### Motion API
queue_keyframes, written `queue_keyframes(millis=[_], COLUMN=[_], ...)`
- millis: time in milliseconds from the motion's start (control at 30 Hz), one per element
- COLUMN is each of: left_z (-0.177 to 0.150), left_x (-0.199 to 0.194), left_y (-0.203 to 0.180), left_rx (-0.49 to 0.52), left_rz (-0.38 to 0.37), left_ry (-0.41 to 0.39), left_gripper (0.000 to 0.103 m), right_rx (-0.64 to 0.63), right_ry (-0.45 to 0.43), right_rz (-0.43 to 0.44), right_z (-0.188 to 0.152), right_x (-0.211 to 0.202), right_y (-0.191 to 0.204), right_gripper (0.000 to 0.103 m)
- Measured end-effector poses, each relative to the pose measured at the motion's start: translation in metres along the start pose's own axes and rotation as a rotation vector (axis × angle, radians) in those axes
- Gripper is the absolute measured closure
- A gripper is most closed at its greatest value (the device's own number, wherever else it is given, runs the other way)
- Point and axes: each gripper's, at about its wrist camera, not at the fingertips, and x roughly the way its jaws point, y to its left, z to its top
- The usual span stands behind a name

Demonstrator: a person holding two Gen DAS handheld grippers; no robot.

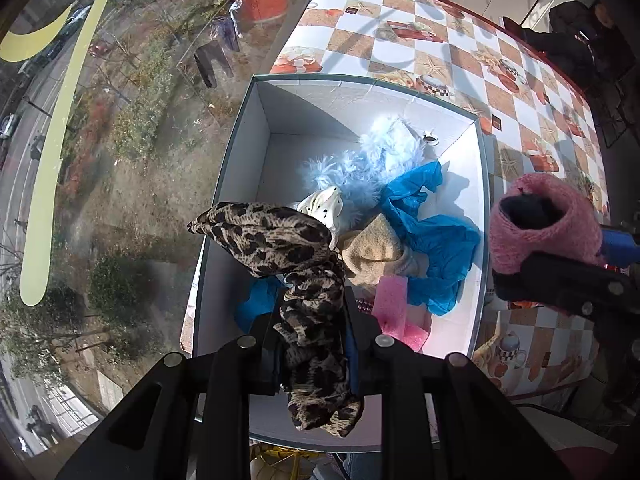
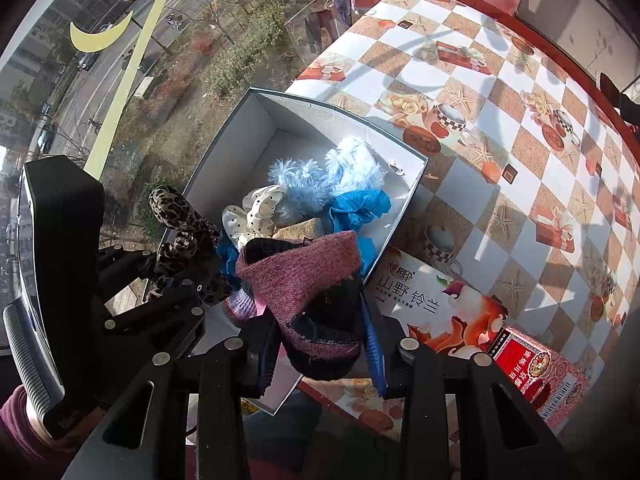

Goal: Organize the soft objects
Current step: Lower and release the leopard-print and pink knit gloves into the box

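Left wrist view: nearest the lens, the left gripper [image 1: 314, 344] is clamped on a leopard-print scarf [image 1: 308, 292]. The fabric is bunched between the two black fingers, hangs below them toward the camera, and rises forward into a loop that extends over the near left wall of the white cardboard box [image 1: 276, 120]. The box stands on the checkered tablecloth [image 1: 400, 12], beside a window. Inside it lie a pale blue fluffy item [image 1: 360, 164], a white polka-dot fabric [image 1: 324, 208], a tan knitted item [image 1: 372, 252], a blue plastic glove [image 1: 436, 232] and a pink sponge [image 1: 392, 304], all touching or overlapping near the box centre and near end. At the right edge, the right gripper [image 1: 560, 280] holds a pink knitted sock [image 1: 540, 224] outside the right wall of the box, above the tablecloth.

Right wrist view: nearest the lens, the right gripper [image 2: 324, 344] is closed on the pink knitted sock [image 2: 304, 276]. The dark-lined cuff opens away from the camera and stands above the near end of the white cardboard box [image 2: 256, 120]. To the left, the left gripper [image 2: 176, 280] grasps the leopard-print scarf [image 2: 180, 224], held at the left wall of the box. The pale blue fluffy item [image 2: 320, 176], white polka-dot fabric [image 2: 256, 212] and blue plastic glove [image 2: 356, 208] lie inside. A printed carton [image 2: 432, 304] lies on the checkered tablecloth [image 2: 520, 184], just beside the right wall of the box.
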Motion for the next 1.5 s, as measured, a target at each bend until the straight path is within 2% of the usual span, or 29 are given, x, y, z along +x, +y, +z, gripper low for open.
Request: queue_keyframes(millis=[433, 1200, 1233, 1300, 1333, 1367, 1400, 1433, 1500], left_z=[0.015, 0.018, 0.017, 0.015, 0.013, 0.011, 0.010, 0.008, 0.005], left_x=[0.012, 0.025, 0.024, 0.020, 0.016, 0.013, 0.010, 0.007, 0.000], left_y=[0.001, -0.005, -0.006, -0.007, -0.007, -0.007, -0.006, -0.005, -0.003], left_rx=[-0.035, -0.018, -0.012, 0.003, 0.008, 0.012, 0.015, 0.017, 0.012], left_rz=[-0.009, -0.022, -0.030, -0.043, -0.047, -0.048, -0.043, -0.032, -0.020], left_ry=[0.025, 0.049, 0.040, 0.013, -0.005, -0.022, -0.039, -0.051, -0.068], left_gripper=[0.078, 0.077, 0.073, 0.053, 0.034, 0.021, 0.020, 0.020, 0.018], right_rx=[-0.007, -0.015, -0.019, -0.030, -0.034, -0.038, -0.042, -0.047, -0.051], right_ry=[0.017, 0.048, 0.048, 0.058, 0.061, 0.057, 0.052, 0.048, 0.047], right_rz=[-0.026, -0.036, -0.032, -0.016, -0.014, -0.015, -0.016, -0.019, -0.021], right_z=[0.018, 0.029, 0.029, 0.030, 0.029, 0.029, 0.028, 0.028, 0.028], right_x=[0.014, 0.031, 0.031, 0.033, 0.033, 0.031, 0.030, 0.028, 0.024], right_y=[-0.003, -0.004, -0.003, -0.002, -0.001, 0.000, 0.001, 0.002, 0.002], right_gripper=[0.065, 0.065, 0.065, 0.063, 0.058, 0.048, 0.039, 0.034, 0.012])
